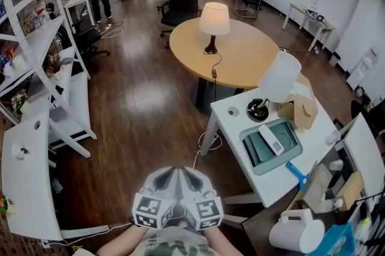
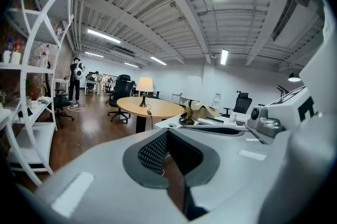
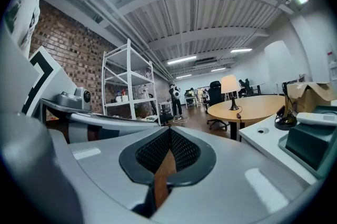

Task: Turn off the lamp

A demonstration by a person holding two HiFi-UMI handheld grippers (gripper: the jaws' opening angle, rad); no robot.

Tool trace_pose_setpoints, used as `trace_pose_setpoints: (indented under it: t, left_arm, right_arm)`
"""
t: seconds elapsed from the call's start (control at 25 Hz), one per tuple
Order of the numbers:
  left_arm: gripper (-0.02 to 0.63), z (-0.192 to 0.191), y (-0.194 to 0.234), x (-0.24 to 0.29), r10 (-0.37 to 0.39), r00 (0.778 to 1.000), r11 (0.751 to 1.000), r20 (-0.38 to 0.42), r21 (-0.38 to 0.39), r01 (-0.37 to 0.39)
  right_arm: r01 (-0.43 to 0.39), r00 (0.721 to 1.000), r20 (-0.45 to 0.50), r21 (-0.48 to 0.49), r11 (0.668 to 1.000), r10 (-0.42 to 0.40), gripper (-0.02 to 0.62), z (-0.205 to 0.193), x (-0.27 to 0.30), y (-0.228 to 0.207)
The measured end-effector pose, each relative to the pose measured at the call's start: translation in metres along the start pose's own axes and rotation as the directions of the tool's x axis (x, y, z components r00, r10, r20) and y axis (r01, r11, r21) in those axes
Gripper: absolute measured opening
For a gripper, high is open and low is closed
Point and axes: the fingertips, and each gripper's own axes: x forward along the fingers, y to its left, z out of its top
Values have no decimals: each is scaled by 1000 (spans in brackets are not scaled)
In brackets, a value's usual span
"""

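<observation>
Lamp (image 1: 214,19) glowing on far round bench (image 1: 243,59); near, left hand-held gripper (image 1: 166,179) and right hand-held gripper (image 1: 191,179) both closed, empty.

We hold our left gripper (image 1: 163,179) and right gripper (image 1: 194,179) side by side, low before our body, pointing forward roughly level; both pairs of jaws are closed, with nothing between them.

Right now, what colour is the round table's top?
The round table is tan wood, clearest in the head view.
</observation>
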Motion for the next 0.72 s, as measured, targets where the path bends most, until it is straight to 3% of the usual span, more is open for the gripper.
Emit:
trace_pose_setpoints:
  t: [0.36,0.72]
  left_arm:
    - [0,23,82,84,-72,997,997,-5,-41,72]
    - [0,67,202,155,-156,988,986,-18,-61,155]
  right_arm:
    - [72,997,-26,-34,997,-73,0,9,109,-38]
    - [163,984,-64,-47,986,-166,0,36,251,-51]
